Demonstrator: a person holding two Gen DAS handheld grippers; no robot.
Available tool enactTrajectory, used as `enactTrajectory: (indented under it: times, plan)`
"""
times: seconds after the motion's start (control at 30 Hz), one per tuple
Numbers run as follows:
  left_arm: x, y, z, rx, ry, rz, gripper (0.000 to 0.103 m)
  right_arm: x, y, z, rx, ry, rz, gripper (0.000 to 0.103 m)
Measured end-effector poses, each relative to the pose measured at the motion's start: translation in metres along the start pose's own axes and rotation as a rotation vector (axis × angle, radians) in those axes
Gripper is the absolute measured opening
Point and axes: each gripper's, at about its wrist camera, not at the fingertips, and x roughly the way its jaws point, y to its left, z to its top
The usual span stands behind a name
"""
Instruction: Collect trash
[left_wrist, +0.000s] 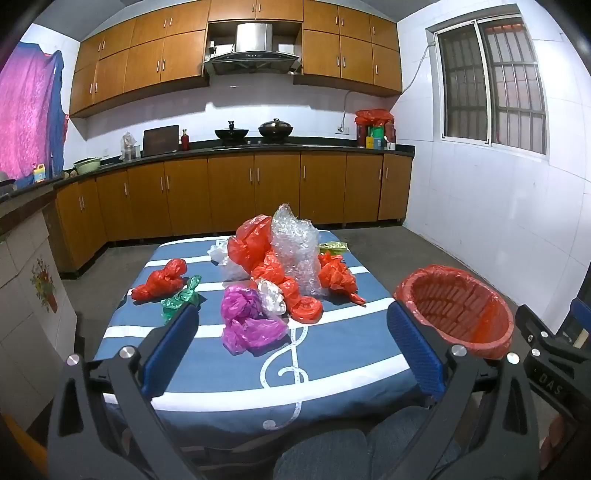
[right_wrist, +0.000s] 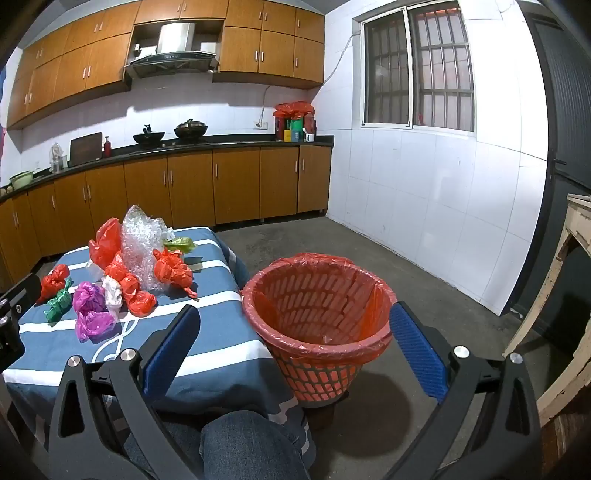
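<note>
Crumpled plastic bags lie on a table with a blue striped cloth (left_wrist: 207, 391): a purple bag (left_wrist: 247, 319), a green bag (left_wrist: 181, 297), a red bag at the left (left_wrist: 160, 280), several red bags around a bubble-wrap heap (left_wrist: 295, 251), and a white bag (left_wrist: 271, 295). A red basket lined with a red bag (left_wrist: 458, 306) stands right of the table; it is empty in the right wrist view (right_wrist: 317, 317). My left gripper (left_wrist: 291, 325) is open and empty above the table's near edge, short of the purple bag. My right gripper (right_wrist: 295, 325) is open and empty, in front of the basket.
Kitchen cabinets and a counter with woks (left_wrist: 255, 129) run along the back wall. A concrete floor (right_wrist: 388, 266) lies right of the table. A worn wooden frame (right_wrist: 569, 280) stands at far right. The person's knee in jeans (right_wrist: 243, 443) is below the grippers.
</note>
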Motion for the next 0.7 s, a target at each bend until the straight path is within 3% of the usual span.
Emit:
enactTrajectory:
  times: [0.7]
  plan:
    - [0.0001,0.0003,0.0,-0.006,0.002,-0.003,0.099,0.0011,-0.0004,-0.0008,-0.001,0.001,-0.001,0.101]
